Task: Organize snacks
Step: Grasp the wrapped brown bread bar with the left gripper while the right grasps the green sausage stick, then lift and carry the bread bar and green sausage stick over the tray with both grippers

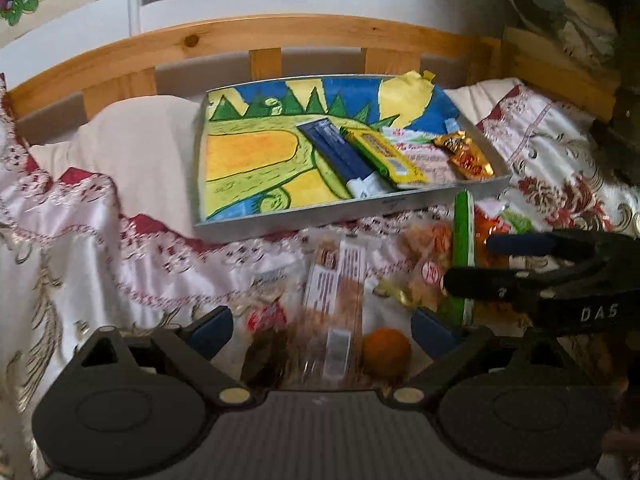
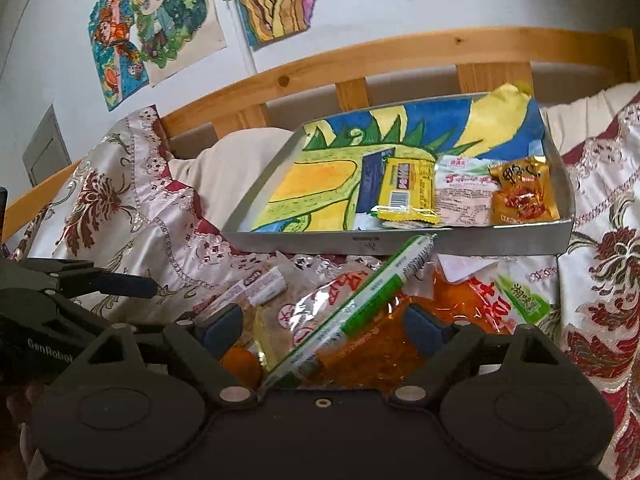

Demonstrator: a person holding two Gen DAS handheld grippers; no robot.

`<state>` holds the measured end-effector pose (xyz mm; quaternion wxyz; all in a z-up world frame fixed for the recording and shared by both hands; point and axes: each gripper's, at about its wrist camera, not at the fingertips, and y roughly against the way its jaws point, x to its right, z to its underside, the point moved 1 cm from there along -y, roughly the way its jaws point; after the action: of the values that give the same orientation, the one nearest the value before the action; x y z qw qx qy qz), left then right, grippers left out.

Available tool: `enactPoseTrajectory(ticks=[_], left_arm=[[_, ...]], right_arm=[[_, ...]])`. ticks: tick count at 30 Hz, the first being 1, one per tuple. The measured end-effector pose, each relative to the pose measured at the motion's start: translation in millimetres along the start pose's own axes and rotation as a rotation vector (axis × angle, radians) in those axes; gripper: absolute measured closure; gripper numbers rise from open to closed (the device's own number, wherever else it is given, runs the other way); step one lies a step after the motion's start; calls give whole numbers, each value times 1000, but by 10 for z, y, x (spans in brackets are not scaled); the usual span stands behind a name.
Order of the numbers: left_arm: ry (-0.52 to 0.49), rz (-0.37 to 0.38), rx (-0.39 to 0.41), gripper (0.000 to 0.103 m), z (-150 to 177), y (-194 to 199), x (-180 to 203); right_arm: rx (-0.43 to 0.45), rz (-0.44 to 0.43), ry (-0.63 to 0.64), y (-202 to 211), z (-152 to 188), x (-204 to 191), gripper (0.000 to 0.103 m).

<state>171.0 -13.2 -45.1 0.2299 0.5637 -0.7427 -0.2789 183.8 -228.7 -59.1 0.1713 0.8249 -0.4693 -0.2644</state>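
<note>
Sorting looks partway done: four packets already lie in a row at the right end of the tray point(image 2: 400, 242), a blue one, a yellow one, a white one and a golden one, while a loose heap of snacks waits on the bedspread point(image 2: 120, 216) just in front of it. The right gripper point(image 2: 324, 326) hangs with fingers wide and empty over the long green-and-white stick packet point(image 2: 360, 308), probably the next pick; it would need to close across that narrow, slanted wrapper. The left gripper point(image 1: 322, 330) is likewise spread wide, holding nothing, above a clear biscuit packet point(image 1: 340, 280). Motion blur smears that view's heap, and an orange round thing point(image 1: 386, 352) stays unidentifiable.
</note>
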Motion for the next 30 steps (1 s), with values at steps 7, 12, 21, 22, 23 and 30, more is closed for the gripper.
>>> enactPoseTrajectory(ticks=[7, 12, 21, 22, 23, 30], left_arm=[[-39, 54, -18, 22, -102, -148, -9], [-75, 34, -93, 49, -94, -298, 27], [17, 36, -167, 61, -77, -444, -11], [27, 31, -170, 61, -74, -437, -5], [40, 27, -173, 61, -71, -432, -3], [157, 17, -216, 63, -36, -337, -6]], right_arm=[[10, -35, -37, -91, -71, 134, 23], [11, -23, -71, -139, -119, 245, 49], [-43, -44, -44, -192, -90, 217, 64], [-45, -39, -30, -186, -90, 195, 64], [-48, -34, -23, -178, -90, 182, 65], [-61, -36, -39, -111, -84, 173, 70]])
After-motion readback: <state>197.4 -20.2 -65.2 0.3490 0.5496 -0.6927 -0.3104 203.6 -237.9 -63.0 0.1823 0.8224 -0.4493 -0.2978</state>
